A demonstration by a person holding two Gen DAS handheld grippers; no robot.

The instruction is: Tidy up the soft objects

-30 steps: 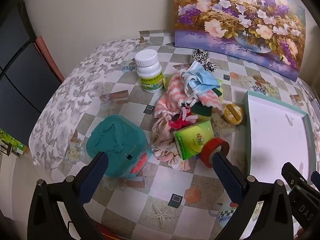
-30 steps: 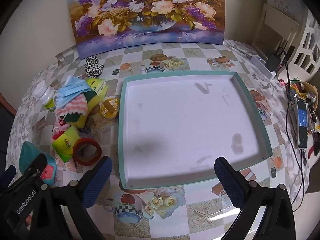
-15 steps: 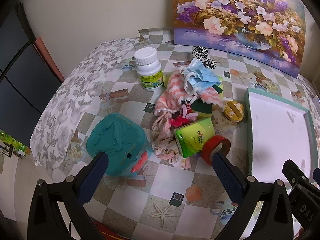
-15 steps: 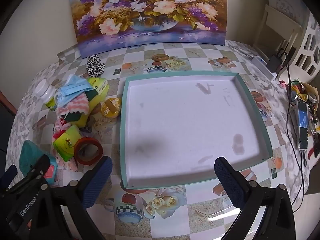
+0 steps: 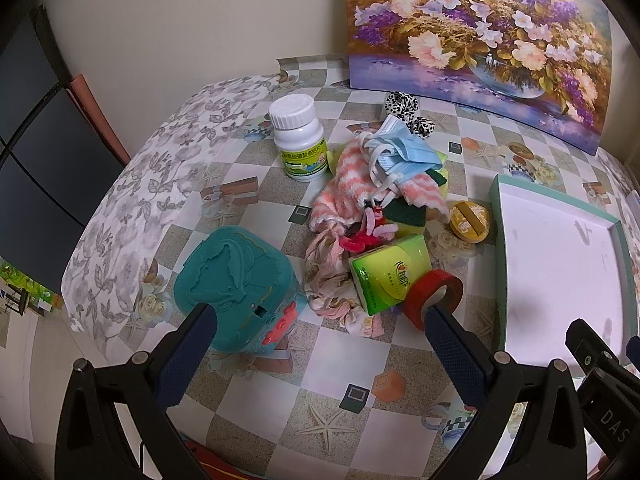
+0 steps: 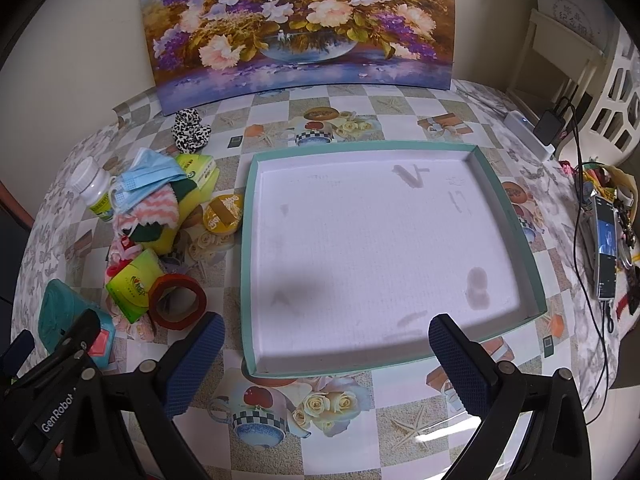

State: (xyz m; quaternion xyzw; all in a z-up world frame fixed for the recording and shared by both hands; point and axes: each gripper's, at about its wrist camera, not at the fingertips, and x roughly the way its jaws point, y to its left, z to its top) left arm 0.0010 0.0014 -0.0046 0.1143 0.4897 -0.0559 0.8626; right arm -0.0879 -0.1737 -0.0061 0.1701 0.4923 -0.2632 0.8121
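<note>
A heap of soft things lies mid-table: a pink striped cloth [image 5: 344, 184], a blue face mask [image 5: 404, 152], a floral rag [image 5: 328, 276], a green-and-yellow sponge [image 5: 404, 216] and a green tissue pack [image 5: 390, 272]. A leopard scrunchie [image 5: 402, 102] sits behind them. My left gripper [image 5: 320, 316] hovers open just short of the heap, holding nothing. An empty teal-rimmed tray [image 6: 248, 240] fills the right wrist view, where my right gripper [image 6: 324, 330] stands open over its near edge. The heap [image 6: 148, 200] lies left of the tray.
A teal plastic box [image 5: 236, 268] stands at the left fingertip, a red tape roll [image 5: 434, 296] by the right one. A white pill bottle [image 5: 298, 136], a yellow tin [image 5: 468, 220] and a flower painting [image 6: 304, 20] are near. A phone and cables [image 6: 604, 248] lie far right.
Both grippers have drifted slightly; the heap and tray sit a little lower and closer in view. Nothing has been grasped or moved.
</note>
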